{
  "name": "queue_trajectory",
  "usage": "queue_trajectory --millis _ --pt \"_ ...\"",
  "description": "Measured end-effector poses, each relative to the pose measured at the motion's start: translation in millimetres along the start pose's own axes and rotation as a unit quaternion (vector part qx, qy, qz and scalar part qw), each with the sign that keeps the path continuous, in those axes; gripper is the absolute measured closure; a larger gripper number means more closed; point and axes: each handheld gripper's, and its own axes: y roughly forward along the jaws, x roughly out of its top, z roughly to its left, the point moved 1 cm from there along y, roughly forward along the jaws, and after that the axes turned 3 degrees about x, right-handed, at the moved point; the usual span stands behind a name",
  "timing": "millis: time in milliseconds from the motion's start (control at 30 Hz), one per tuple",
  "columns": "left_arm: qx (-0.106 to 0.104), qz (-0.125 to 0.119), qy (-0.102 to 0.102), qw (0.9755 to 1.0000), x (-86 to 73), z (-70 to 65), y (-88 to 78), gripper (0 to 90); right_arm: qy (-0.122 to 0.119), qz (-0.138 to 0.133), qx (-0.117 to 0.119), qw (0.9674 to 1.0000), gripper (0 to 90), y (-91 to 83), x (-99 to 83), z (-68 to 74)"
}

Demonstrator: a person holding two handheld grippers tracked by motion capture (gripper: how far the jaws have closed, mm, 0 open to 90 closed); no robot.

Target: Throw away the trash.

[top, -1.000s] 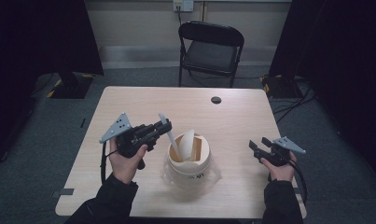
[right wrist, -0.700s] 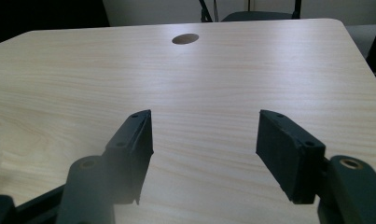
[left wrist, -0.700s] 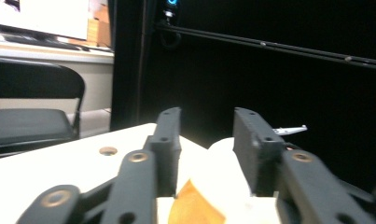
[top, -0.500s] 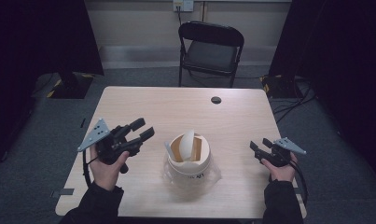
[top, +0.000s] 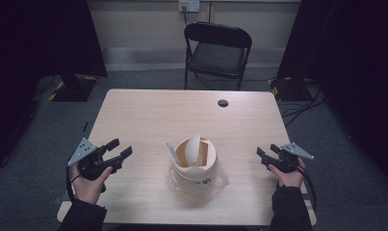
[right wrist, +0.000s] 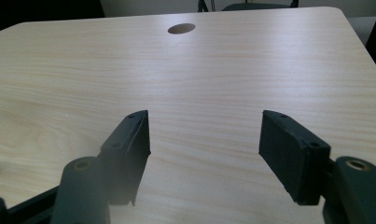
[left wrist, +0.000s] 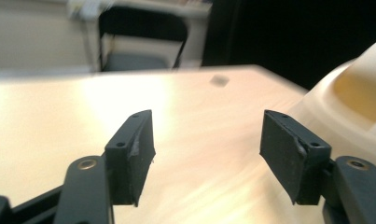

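The left gripper [top: 120, 151], formerly at the cream container [top: 197, 168], now sits lower left, jaws having just spread, empty. The container stands upright, long axis vertical, utensils [top: 191, 150] projecting upward. The right gripper [top: 267, 153] is unmoved, jaws spread, empty.

container [left wrist: 358, 107]: cut off by the right edge of the left gripper view, soft and out of focus.
chair [left wrist: 139, 39]: beyond the desk's [left wrist: 59, 121] far edge, smeared by motion blur.
lettering [top: 201, 183]: on the container's front wall, too small to read.
contents: spoon [top: 172, 152] and pale pieces inside the container, lower parts hidden by its rim.
forearms: cut off by the bottom edge, nearer than the container.
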Motion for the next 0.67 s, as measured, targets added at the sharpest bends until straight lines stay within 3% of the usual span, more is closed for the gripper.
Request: queue_trajectory --millis 67,167,300,367,567,667 --pt "0.016 0.032 -0.001 0.9994 -14.3 10.3 0.3 34.1 0.000 0.006 -0.001 1.0000 32.4 0.6 -1.6 -0.6" --pt "0.047 0.082 -0.005 0.9955 -35.8 25.6 -0.9 33.4 0.001 0.013 -0.003 0.9999 30.9 1.3 -2.9 -1.7" --pt "0.068 0.112 -0.020 0.9912 -60.4 39.5 -1.8 31.9 0.001 0.017 -0.006 0.9998 29.3 0.9 -2.9 -2.4" --pt "0.079 0.137 -0.019 0.9873 -71.5 47.2 -2.0 31.7 0.002 0.020 -0.008 0.9998 28.4 1.1 -2.8 -2.5" --pt "0.098 0.176 -0.017 0.9793 -80.6 54.2 0.0 30.2 -0.013 0.048 -0.020 0.9986 27.1 0.5 -3.3 -4.9" --pt "0.098 0.183 -0.017 0.9782 -80.5 55.0 0.3 29.6 -0.016 0.065 -0.026 0.9974 26.7 0.8 -4.0 -5.1"
